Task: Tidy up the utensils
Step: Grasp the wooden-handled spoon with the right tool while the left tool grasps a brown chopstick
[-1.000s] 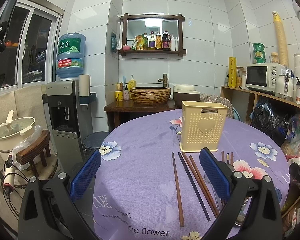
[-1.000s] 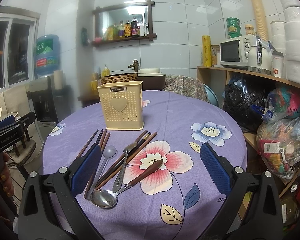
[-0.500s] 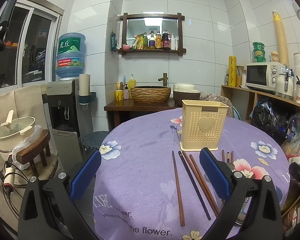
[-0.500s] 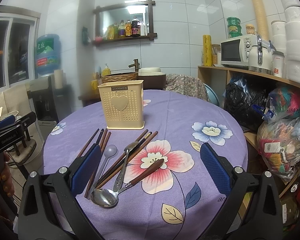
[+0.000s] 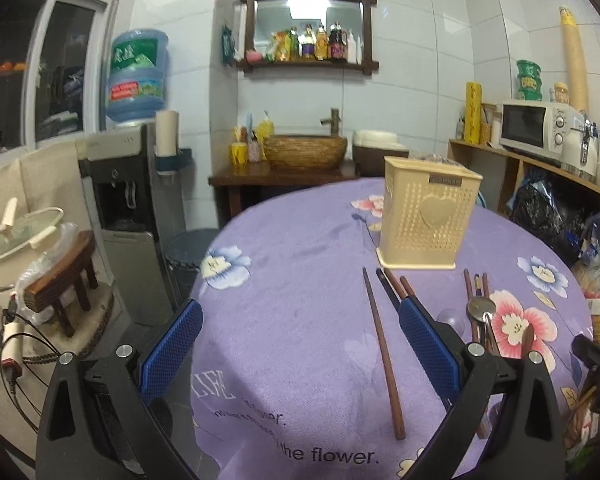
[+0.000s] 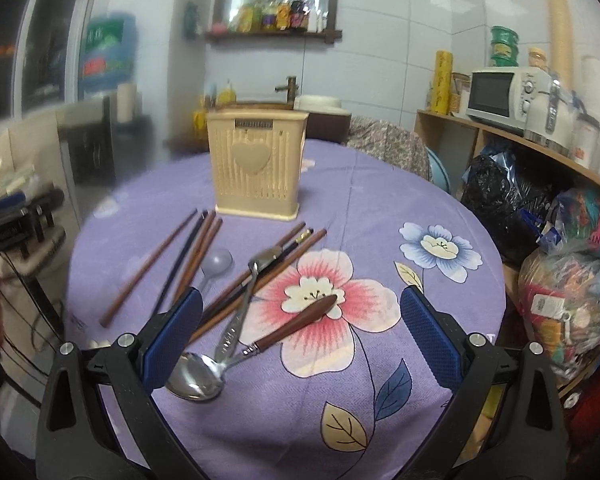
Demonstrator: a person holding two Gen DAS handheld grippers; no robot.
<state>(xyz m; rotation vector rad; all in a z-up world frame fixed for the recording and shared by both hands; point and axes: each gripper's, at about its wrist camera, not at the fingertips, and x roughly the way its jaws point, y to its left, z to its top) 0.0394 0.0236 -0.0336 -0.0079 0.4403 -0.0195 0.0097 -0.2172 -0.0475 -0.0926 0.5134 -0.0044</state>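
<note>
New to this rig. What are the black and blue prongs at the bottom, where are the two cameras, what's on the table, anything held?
No robot here: a person holds a two-finger gripper in each hand, with a fisheye camera on each looking forward along the fingers. The prongs are those fingers with blue pads. One picture is from the left gripper, the other from the right gripper. Both are open and hold nothing. On the purple flowered tablecloth stands a beige utensil holder. In front of it lie loose chopsticks, a metal spoon, a wooden-handled spoon and a pale spoon.
</note>
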